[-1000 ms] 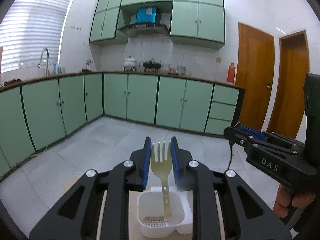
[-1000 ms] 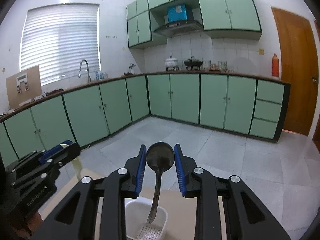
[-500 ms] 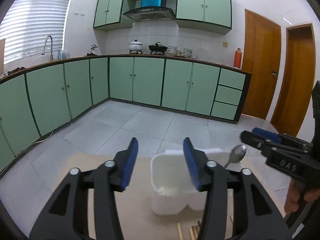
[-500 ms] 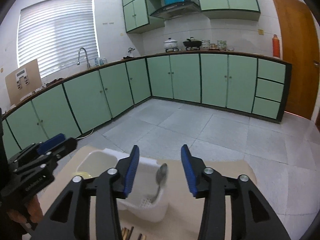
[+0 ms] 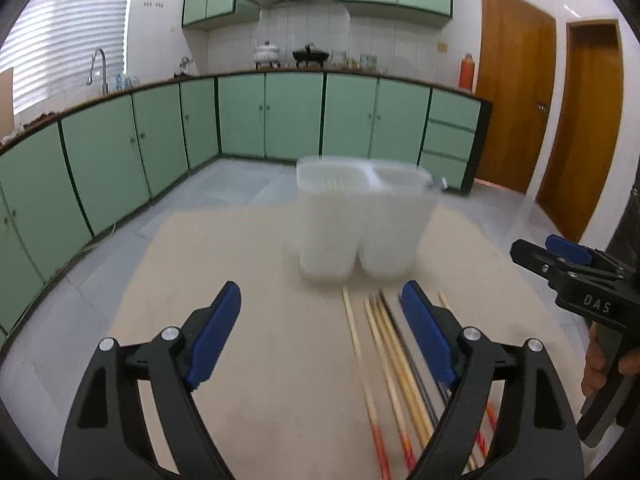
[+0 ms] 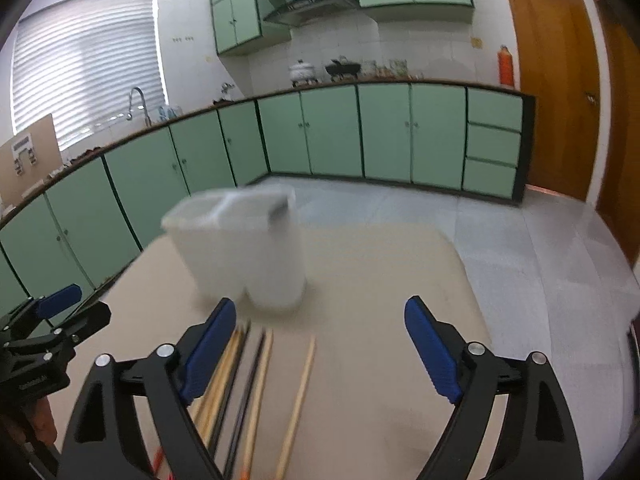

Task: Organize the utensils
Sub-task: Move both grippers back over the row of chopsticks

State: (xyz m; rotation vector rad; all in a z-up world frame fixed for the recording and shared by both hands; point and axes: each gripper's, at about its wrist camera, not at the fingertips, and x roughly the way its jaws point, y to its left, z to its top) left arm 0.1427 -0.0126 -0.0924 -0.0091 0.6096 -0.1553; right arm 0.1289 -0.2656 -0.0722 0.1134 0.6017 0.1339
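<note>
Both claws have let go of the fork and spoon; we see their jaws just opened wide, nothing between them. Ahead of our left gripper (image 5: 321, 336) and right gripper (image 6: 320, 344) stands the blurred white plastic two-cell holder (image 5: 362, 224), contents indistinct. Slim wooden chopsticks (image 5: 394, 364) lie below the claws on the smooth beige table (image 5: 248, 264); green cabinets (image 5: 348, 116) behind.

Left gripper (image 5: 321, 332): blue-padded fingers (image 5: 214, 340) spread wide, jaws have just been opening, nothing between the pads, pointing forward and down. Right gripper (image 6: 320, 350): same state, fingers (image 6: 428, 354) wide apart, just been opening, nothing clamped. Both held side by side; a hand (image 5: 600, 364) grips the right one's handle.
</note>
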